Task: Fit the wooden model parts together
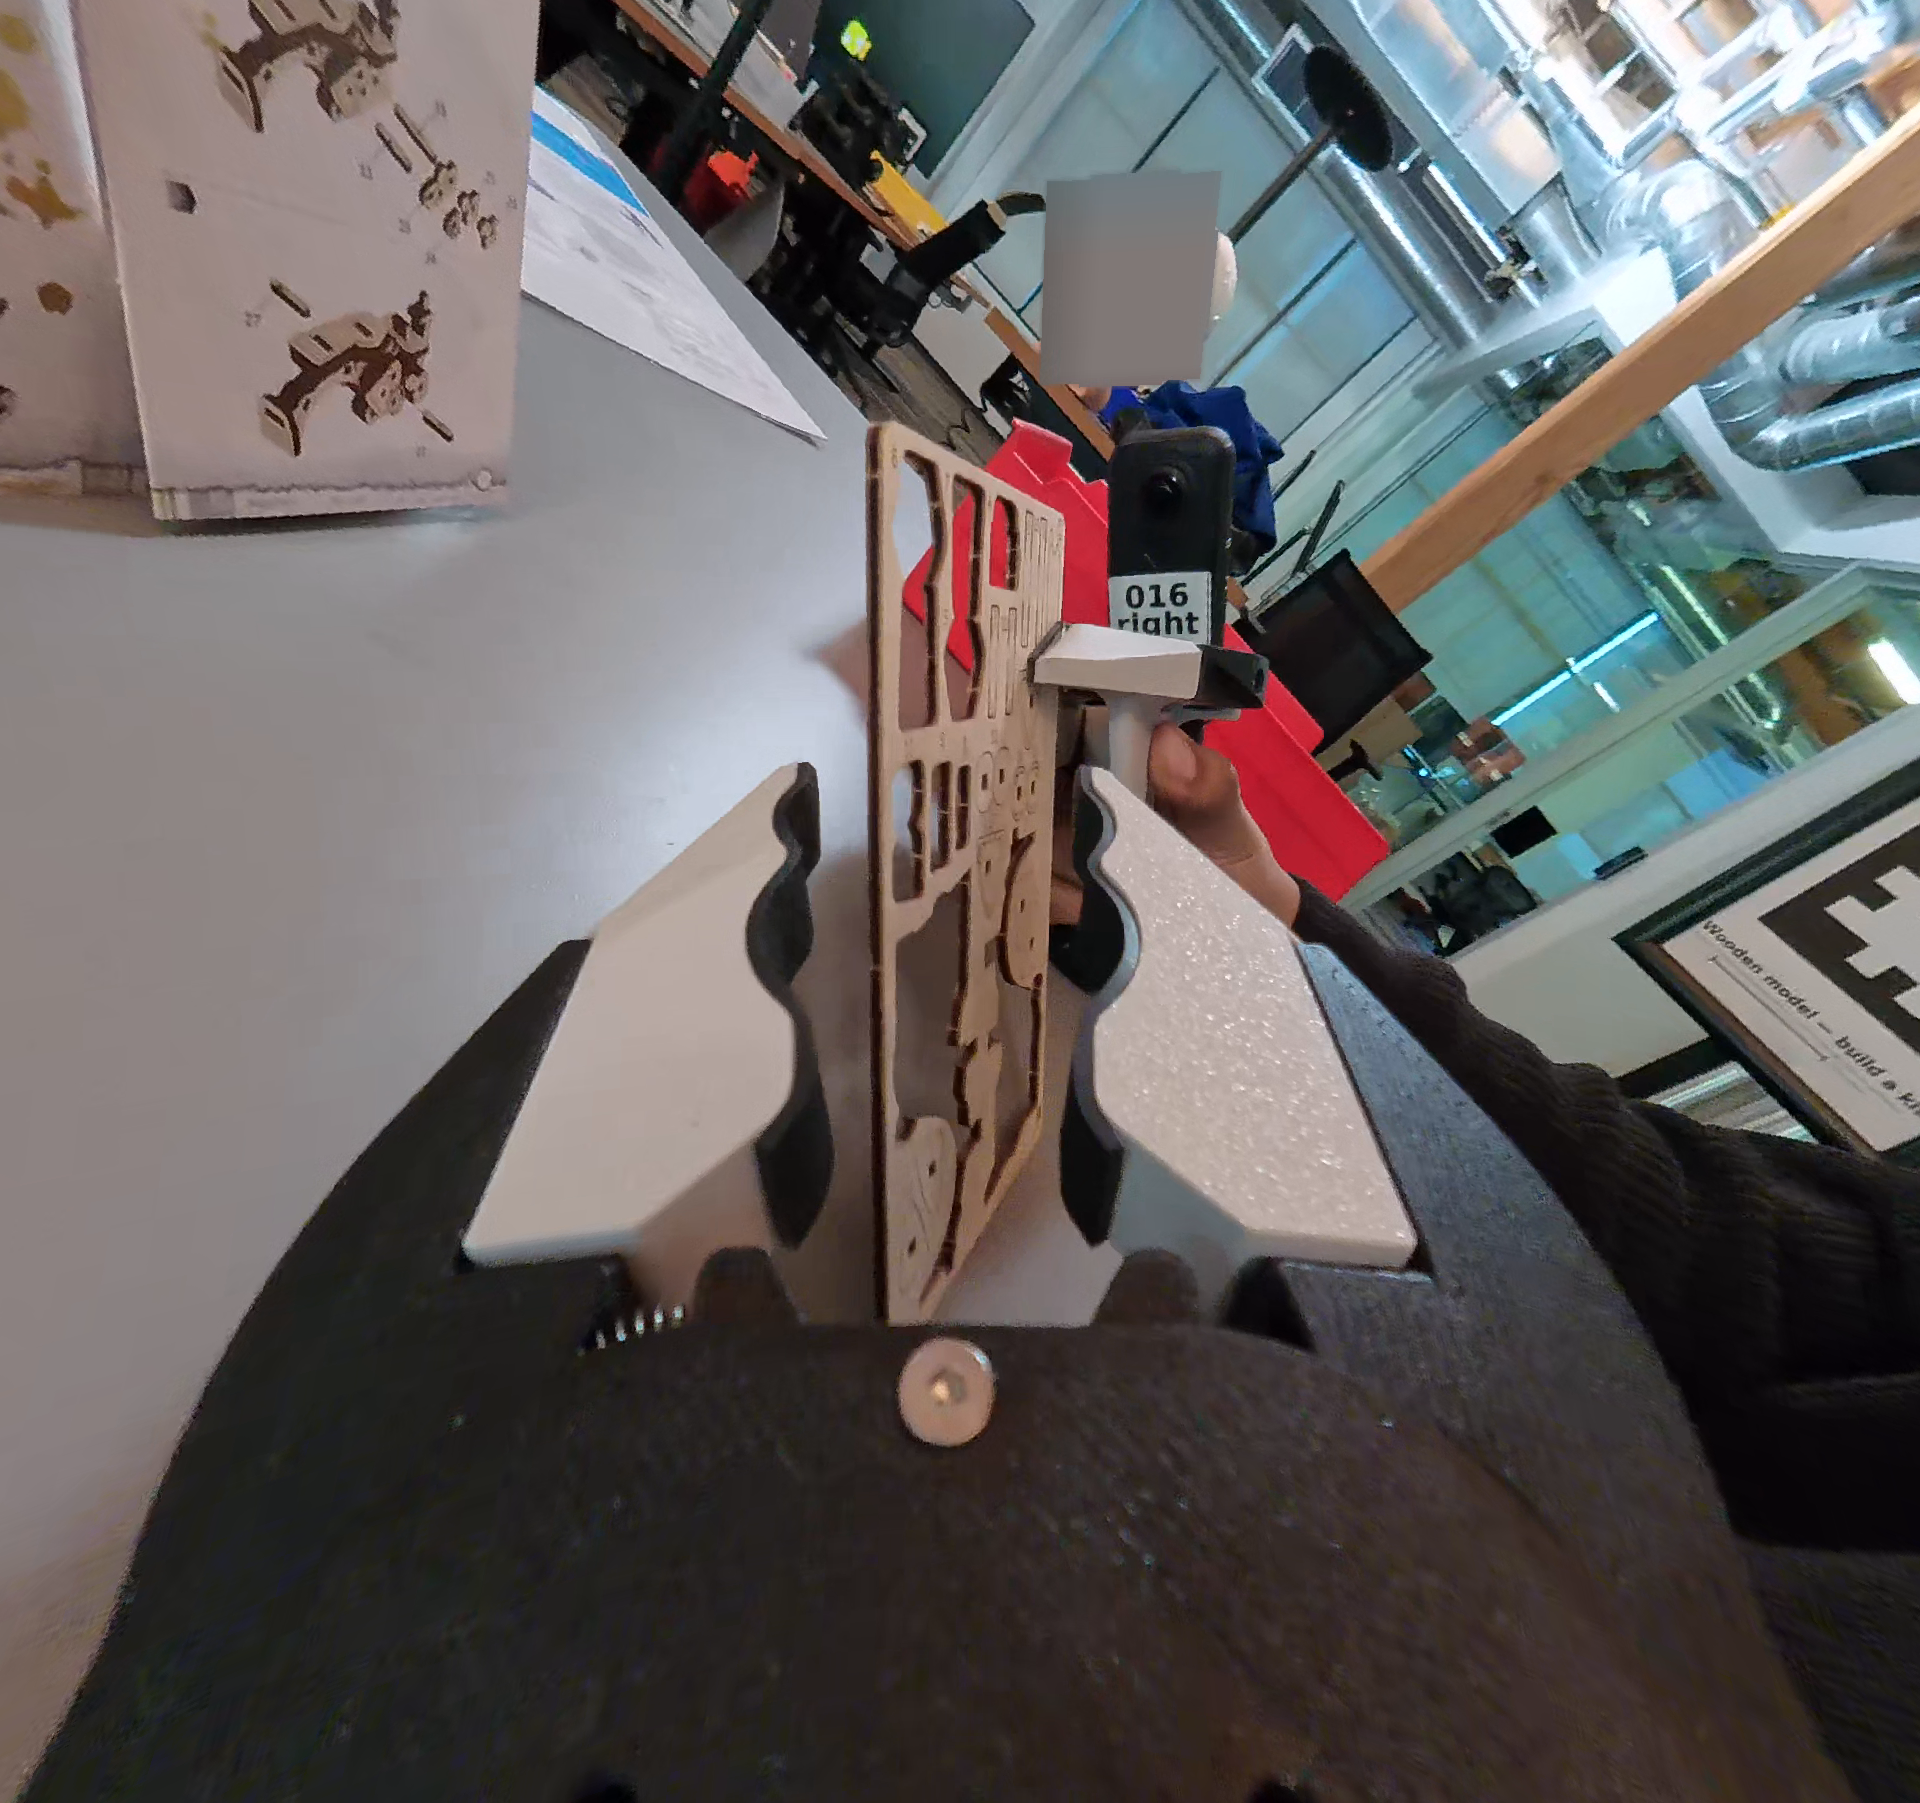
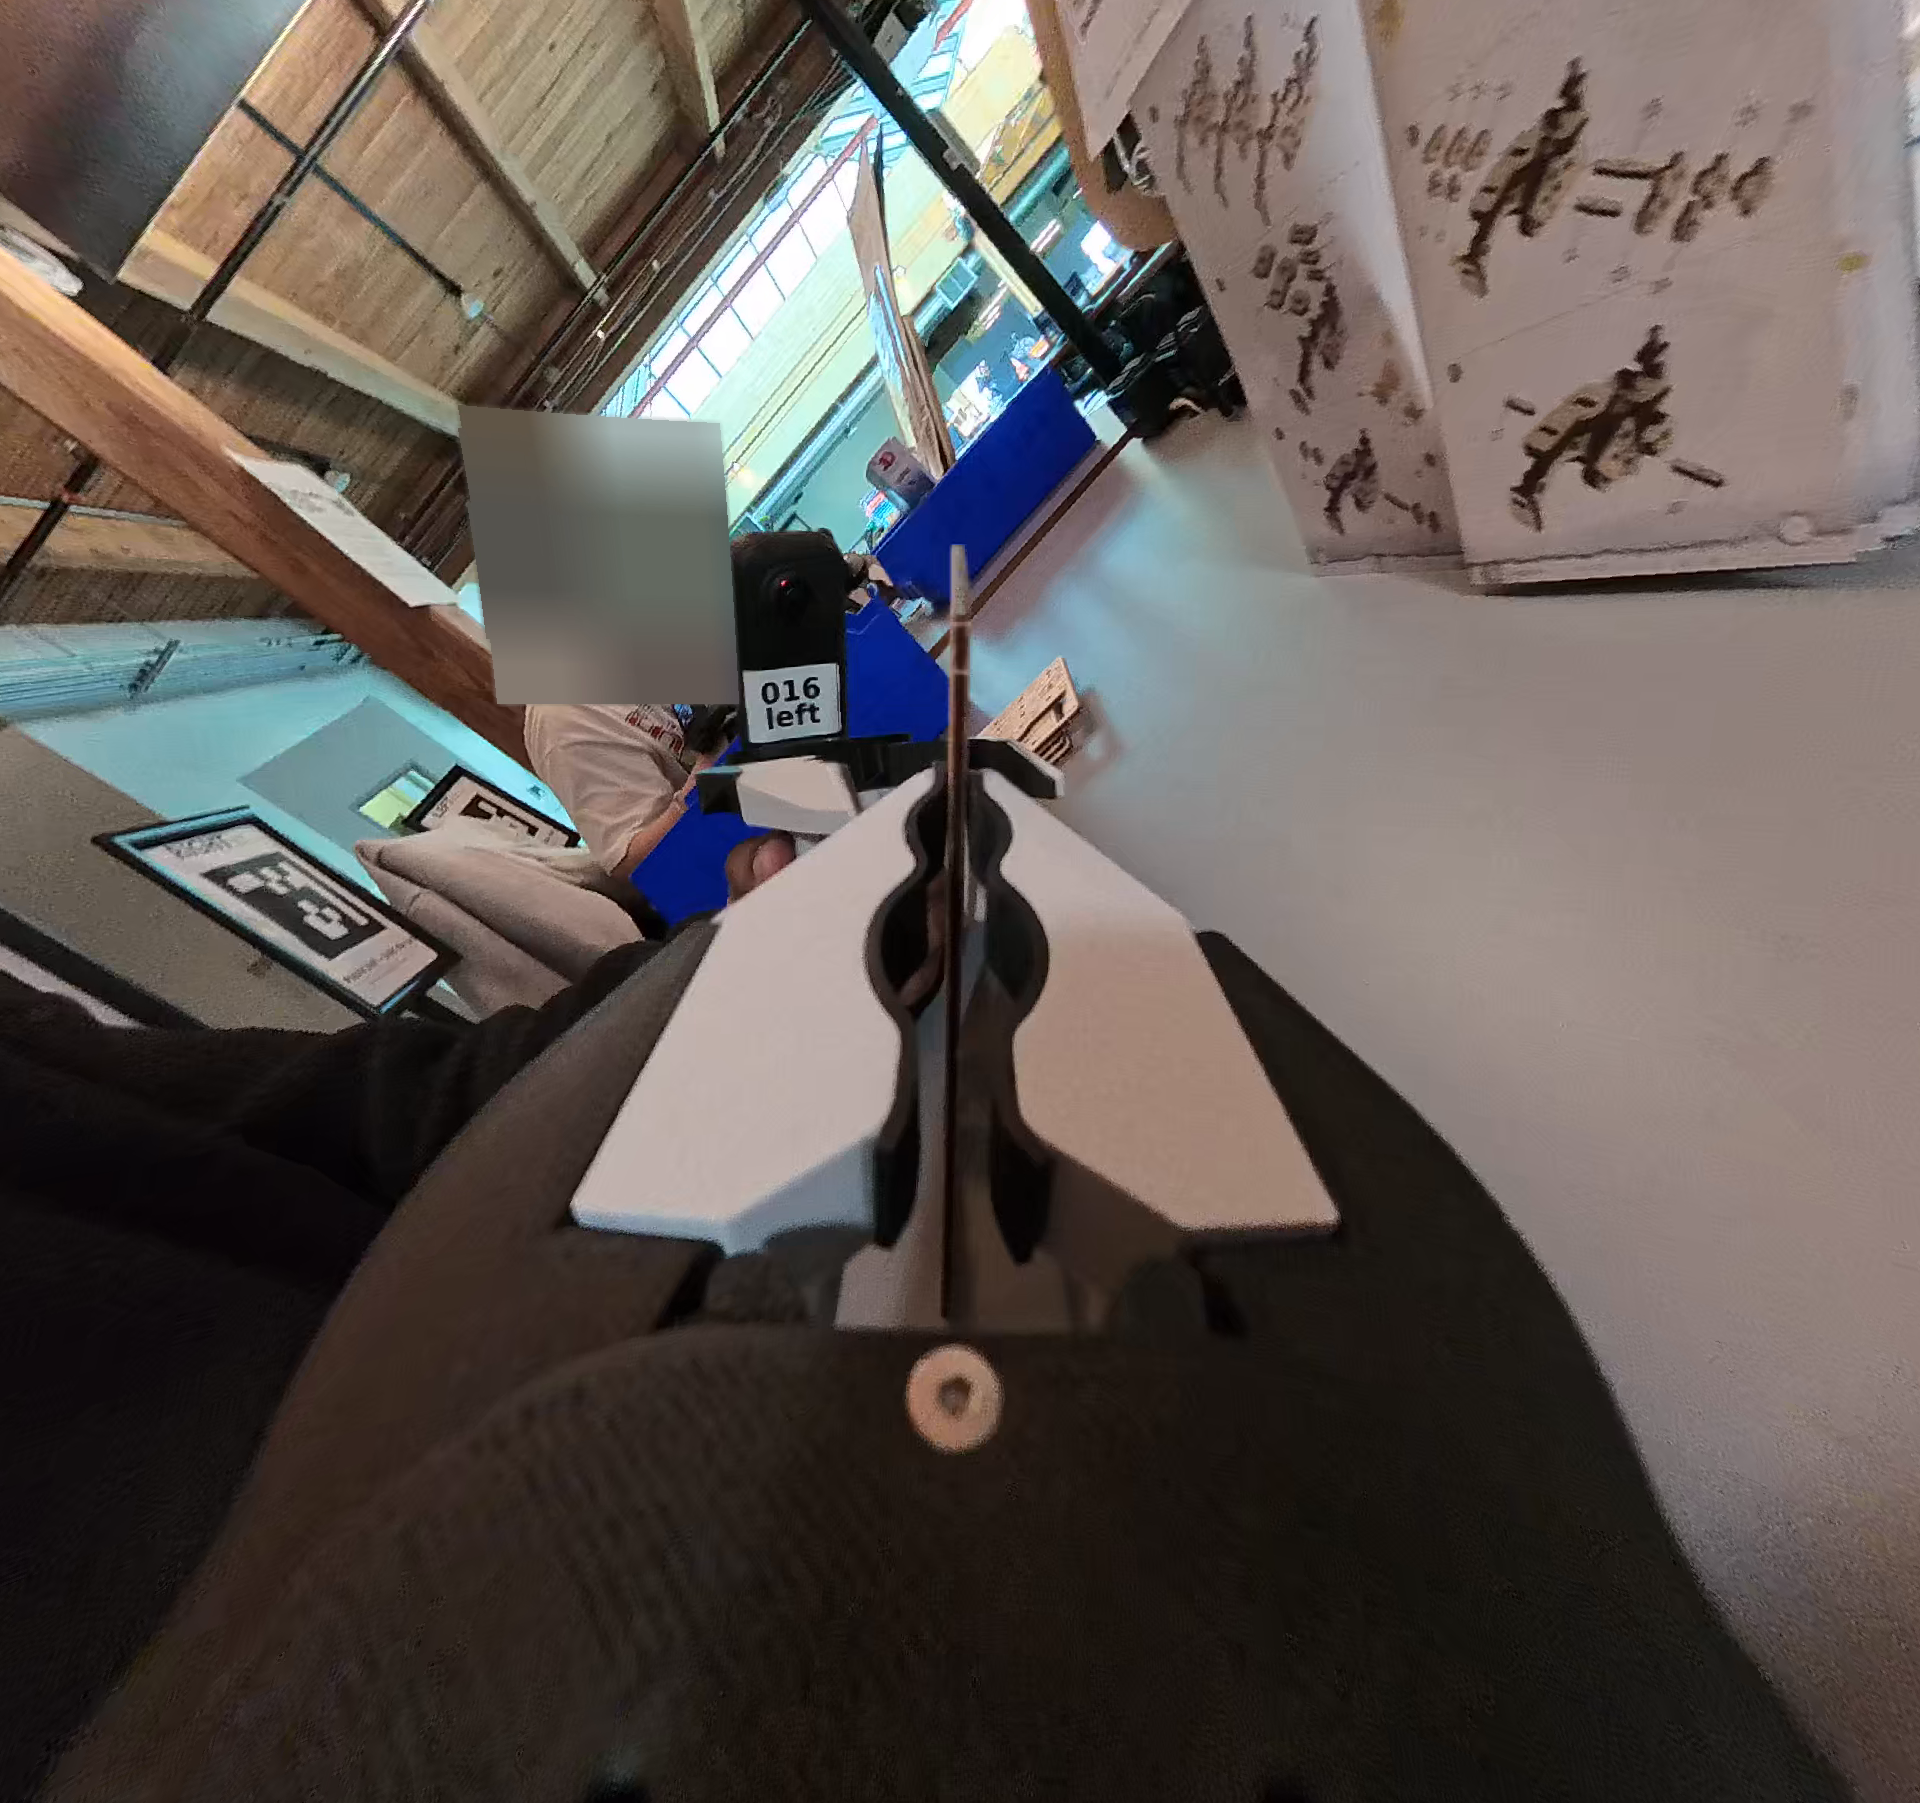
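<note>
right wrist view: right gripper [image 2: 956,839] edge-on around wooden sheet [image 2: 958,673]

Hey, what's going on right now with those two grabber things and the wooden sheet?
Right tool shut on wooden sheet, held on edge. Left tool open, straddling sheet, not gripping. Nothing blocking.
</note>
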Tool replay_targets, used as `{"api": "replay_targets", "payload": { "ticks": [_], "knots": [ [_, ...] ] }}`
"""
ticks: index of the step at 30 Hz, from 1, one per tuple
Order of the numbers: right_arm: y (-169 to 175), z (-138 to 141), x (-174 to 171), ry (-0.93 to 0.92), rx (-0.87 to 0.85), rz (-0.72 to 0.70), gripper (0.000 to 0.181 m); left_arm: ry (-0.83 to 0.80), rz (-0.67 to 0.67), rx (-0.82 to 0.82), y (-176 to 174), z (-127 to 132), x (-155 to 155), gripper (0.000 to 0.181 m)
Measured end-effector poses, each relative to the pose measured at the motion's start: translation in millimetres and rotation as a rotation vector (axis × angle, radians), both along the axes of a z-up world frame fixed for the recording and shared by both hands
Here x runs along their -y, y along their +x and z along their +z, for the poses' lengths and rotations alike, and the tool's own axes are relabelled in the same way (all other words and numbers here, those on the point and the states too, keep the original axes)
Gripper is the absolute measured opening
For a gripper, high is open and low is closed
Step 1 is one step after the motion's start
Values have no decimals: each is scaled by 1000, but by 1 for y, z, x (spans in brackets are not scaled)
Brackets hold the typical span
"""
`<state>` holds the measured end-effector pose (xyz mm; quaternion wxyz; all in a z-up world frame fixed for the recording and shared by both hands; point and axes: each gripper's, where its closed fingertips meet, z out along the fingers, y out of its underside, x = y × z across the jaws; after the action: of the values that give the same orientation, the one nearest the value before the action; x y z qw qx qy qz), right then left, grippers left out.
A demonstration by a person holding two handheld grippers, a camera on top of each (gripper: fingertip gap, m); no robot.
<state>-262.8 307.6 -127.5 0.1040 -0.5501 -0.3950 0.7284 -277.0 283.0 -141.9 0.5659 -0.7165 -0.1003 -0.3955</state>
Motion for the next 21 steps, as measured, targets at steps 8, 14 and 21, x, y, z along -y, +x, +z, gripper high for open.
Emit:
{"api": "replay_targets", "payload": {
  "ticks": [8, 14, 21],
  "knots": [
    [-8, -12, 11, 39, 84, 57, 2, 9, -3, 28, -5, 1, -3, 46],
    [-1, -2, 2, 4, 14, 12, 1, 3, -10, 27, -4, 0, -4, 45],
    [5, 0, 3, 38, 1, -23, 1, -3, -33, 30, -1, -1, -4, 38]
  ]
}}
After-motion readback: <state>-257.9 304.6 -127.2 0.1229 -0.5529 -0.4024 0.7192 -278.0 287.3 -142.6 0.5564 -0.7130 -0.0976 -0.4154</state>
